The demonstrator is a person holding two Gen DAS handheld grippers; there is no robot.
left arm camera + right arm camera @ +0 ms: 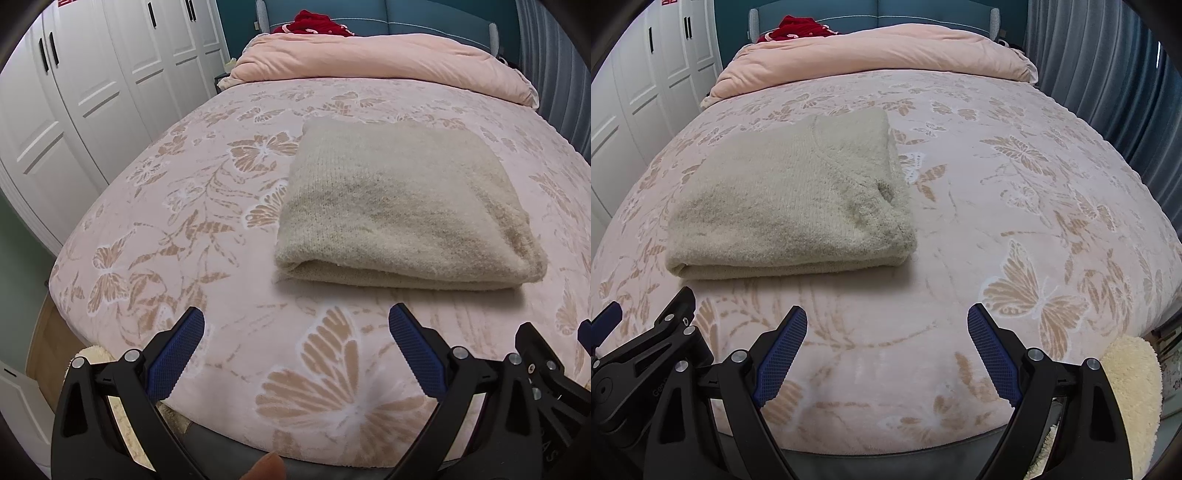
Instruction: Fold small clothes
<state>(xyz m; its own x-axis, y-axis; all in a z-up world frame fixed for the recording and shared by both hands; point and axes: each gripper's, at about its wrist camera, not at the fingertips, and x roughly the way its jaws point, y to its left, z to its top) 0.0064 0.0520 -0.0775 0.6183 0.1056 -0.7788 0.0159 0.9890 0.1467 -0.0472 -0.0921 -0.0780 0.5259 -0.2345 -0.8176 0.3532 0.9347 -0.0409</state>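
Since beige knit sweater (402, 206) lies folded on bed (184, 229), left tongs (295, 354) and right tongs (887, 350) hover apart, empty, near bed edge.

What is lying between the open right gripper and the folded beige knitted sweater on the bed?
Nothing: only bare pink butterfly-patterned bedspread separates the right gripper from the folded beige knitted sweater, as the right wrist view shows.

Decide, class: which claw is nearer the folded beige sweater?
Neither, clearly. The left claw sits before the sweater's left end, the right claw before its right end; both open, apart.
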